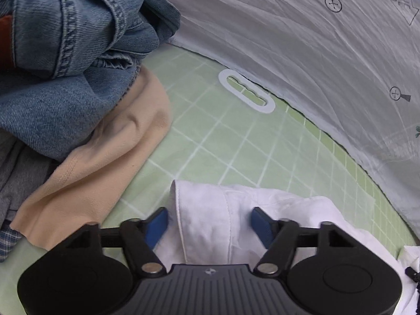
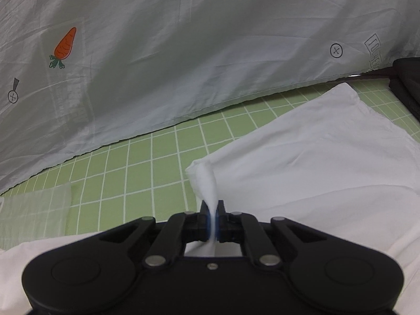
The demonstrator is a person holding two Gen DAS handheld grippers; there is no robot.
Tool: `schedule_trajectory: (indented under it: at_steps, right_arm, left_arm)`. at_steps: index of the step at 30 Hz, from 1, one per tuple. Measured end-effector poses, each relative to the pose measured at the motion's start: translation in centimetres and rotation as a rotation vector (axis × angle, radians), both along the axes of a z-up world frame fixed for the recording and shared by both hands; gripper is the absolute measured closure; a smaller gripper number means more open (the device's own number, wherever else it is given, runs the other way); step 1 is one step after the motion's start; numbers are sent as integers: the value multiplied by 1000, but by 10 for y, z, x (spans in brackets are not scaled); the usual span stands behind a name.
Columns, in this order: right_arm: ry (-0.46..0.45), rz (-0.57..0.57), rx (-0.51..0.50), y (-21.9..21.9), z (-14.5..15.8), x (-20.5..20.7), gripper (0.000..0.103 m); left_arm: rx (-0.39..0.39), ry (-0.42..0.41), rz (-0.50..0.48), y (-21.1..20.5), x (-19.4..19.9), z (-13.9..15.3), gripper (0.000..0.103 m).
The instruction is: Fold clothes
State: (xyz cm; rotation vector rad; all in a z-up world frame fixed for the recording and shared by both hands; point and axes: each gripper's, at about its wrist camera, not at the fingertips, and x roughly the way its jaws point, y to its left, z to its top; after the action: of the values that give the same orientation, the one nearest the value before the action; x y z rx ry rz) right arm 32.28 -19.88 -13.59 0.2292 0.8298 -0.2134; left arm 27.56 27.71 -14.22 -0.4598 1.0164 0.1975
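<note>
Your right hand-held gripper (image 2: 213, 219) pinches the white shirt (image 2: 315, 157); your left hand-held gripper (image 1: 208, 221) straddles its collar (image 1: 204, 210), jaws apart.

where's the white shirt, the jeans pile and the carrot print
white shirt (image 1: 204, 218): left wrist view, on its cuff, between the open pads.
jeans pile (image 1: 71, 52): left wrist view, on the stitched denim seam.
carrot print (image 2: 65, 44): right wrist view, on the orange body.

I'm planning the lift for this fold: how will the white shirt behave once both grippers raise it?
Likely floppy: the white shirt bunches into a thin twisted pleat where the right gripper pinches it. Probably light, since the cloth looks thin and creased. Its cuff, lying between the left gripper's open jaws, looks thicker and should hold better.
</note>
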Motion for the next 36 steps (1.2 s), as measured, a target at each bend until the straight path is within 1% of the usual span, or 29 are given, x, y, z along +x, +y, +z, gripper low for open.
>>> schedule_trajectory:
  at_steps: [1,2,3,4,6,8,10,11,12,13,15,16,17,18,19,21,23,26,28,32,34,36]
  right_arm:
    - [-7,8,-9,2,2,0,99]
    - [-16,17,-22,5,4,1,99]
    - [-29,29,-43,9,7,3,99]
    - [-47,48,-65,14,11,4,99]
    - [-99,110,-93,30,24,10,99]
    - [-138,161,-129,52,36,18,98]
    - [-168,206,-133,70,43,31,98]
    - [-176,233,-119,80,44,40,98]
    - [-169,261,-108,92,43,49,96]
    - [-154,275,-126,101,41,55,94]
    - [-142,276,-188,112,43,54,66]
    - [-141,274,-218,116,45,52,59]
    - [-142,270,-233,118,47,46,50]
    - [-148,265,-221,114,49,35,43]
    - [-149,257,-211,109,50,24,40]
    - [-125,224,-196,96,48,-3,30]
    - [-91,190,-188,85,44,-34,28]
    - [-46,129,-164,68,37,-82,23]
    - [-11,87,-142,56,28,-119,21]
    - [52,40,-140,43,13,-172,15]
    - [85,8,-130,37,5,-196,15]
    - [106,-13,-112,34,0,-213,15]
  left_arm:
    - [3,1,-6,0,1,1,74]
    - [-4,-5,8,2,1,3,79]
    - [14,-22,35,4,-3,8,81]
    - [41,-43,64,7,-7,14,85]
    - [94,-83,123,13,-14,27,87]
    - [159,-115,153,17,-20,39,87]
    - [218,-93,173,21,-19,39,86]
    - [235,-71,188,23,-18,35,80]
    - [239,-50,192,26,-17,31,77]
    - [230,-31,175,28,-16,28,74]
    - [212,-47,140,27,-23,32,69]
    - [204,-70,115,25,-30,38,58]
    - [195,-94,88,22,-37,45,44]
    - [185,-117,62,19,-47,51,37]
    - [176,-135,42,15,-57,56,31]
    - [166,-132,7,8,-79,60,30]
    - [168,-101,-14,1,-101,59,26]
    - [174,-42,-21,-6,-136,46,24]
    - [163,7,-7,-7,-160,35,24]
    - [155,77,18,-7,-206,18,23]
    - [158,96,41,-8,-223,12,23]
    - [174,96,70,-8,-242,8,20]
